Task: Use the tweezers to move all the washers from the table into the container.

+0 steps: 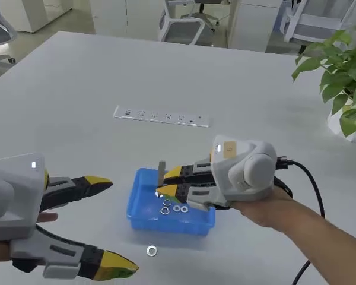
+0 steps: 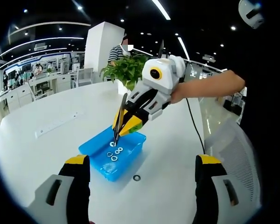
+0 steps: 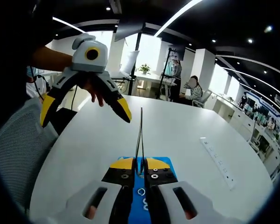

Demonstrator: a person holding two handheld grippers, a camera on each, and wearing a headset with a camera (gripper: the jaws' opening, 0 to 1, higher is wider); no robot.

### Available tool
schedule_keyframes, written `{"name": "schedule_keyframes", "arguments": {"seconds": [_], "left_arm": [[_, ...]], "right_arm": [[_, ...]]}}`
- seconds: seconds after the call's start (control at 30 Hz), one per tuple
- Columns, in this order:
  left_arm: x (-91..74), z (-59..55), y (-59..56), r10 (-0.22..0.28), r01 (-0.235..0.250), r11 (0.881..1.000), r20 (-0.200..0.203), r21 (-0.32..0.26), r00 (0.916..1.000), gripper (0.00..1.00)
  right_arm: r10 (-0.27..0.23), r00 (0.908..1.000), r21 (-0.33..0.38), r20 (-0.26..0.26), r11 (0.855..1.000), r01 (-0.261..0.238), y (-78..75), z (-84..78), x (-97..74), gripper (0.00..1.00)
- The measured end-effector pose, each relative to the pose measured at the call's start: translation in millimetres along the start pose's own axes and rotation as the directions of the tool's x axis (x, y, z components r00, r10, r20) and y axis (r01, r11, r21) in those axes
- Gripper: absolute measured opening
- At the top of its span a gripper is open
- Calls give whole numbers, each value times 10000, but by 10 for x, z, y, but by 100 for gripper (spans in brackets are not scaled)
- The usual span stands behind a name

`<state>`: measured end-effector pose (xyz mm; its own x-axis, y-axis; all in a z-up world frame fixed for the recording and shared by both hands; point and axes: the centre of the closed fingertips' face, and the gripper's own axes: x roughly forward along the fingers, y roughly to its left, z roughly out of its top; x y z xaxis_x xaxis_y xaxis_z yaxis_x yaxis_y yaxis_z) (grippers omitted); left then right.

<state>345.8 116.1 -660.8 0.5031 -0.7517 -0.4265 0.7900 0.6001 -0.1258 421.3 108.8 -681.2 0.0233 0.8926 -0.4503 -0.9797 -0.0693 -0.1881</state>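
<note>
In the head view the right gripper (image 1: 181,189) hides part of the blue container (image 1: 143,202) and most of the tweezers (image 1: 161,172) clamped in its closed jaws, so I cannot tell whether their tips hold anything (in the left gripper view they reach down near the washers in the container (image 2: 114,153), too small to read). The left gripper (image 1: 110,224), cut off at the lower left, gapes wide and empty beside the container. One washer on the table (image 1: 152,251) lies on bare tabletop just before the container's near wall, with the power strip (image 1: 161,116) well beyond.
</note>
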Motion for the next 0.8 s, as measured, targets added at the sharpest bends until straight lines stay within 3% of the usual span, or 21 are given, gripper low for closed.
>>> {"name": "schedule_keyframes", "arguments": {"seconds": [0.53, 0.8], "left_arm": [[11, 12, 204, 540, -540, 9985, 42, 17, 9985, 98], [98, 5, 291, 392, -388, 9990, -156, 220, 9991, 87]], "right_arm": [[775, 9969, -13, -146, 9970, -775, -11, -245, 196, 8], [1104, 9932, -51, -358, 9938, -1106, -5, -354, 275, 8]]}}
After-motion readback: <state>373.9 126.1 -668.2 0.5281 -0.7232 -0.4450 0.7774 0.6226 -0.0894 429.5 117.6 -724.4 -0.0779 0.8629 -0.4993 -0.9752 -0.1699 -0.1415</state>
